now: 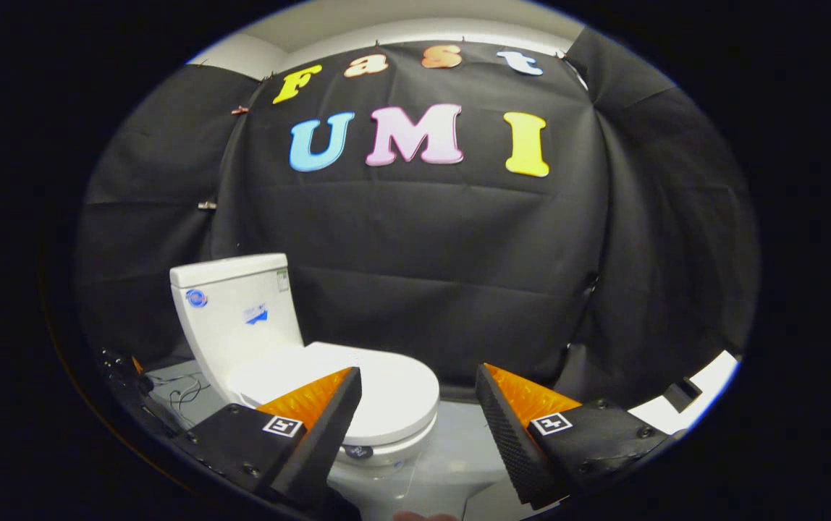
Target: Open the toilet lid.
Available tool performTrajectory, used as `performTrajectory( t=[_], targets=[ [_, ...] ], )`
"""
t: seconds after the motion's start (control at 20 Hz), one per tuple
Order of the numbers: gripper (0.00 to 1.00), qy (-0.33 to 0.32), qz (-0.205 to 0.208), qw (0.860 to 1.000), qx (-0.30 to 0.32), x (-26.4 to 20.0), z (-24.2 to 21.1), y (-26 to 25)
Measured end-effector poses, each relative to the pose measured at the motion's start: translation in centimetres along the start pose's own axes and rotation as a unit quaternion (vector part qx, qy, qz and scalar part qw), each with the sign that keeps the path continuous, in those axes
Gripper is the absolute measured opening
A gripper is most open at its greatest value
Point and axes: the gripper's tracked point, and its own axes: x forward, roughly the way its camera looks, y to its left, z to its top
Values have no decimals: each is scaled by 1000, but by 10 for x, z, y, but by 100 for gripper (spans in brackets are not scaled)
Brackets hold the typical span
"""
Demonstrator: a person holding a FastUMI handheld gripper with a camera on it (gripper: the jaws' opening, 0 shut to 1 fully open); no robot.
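Spread wide and holding nothing, the tool hovers — the closed toilet lid lies just ahead, toward eleven o'clock.

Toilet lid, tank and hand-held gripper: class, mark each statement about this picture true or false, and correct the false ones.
1. The toilet lid is down over the bowl. True.
2. The hand-held gripper is shut on the lid. False: its fingers are spread apart, touching nothing.
3. The tank stands behind the lid, beyond the fingers. True.
4. The lid is black. False: it is white.
5. Loose cables lie on the floor beside the tank. True.
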Motion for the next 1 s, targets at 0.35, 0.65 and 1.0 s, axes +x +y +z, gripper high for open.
performTrajectory(
  t=[0.35, 0.65, 1.0],
  targets=[
    [98, 156, 35, 987, 29, 32, -104, 31],
    [99, 318, 77, 939, 110, 61, -199, 57],
    [95, 393, 89, 862, 308, 99, -240, 76]
  ],
)
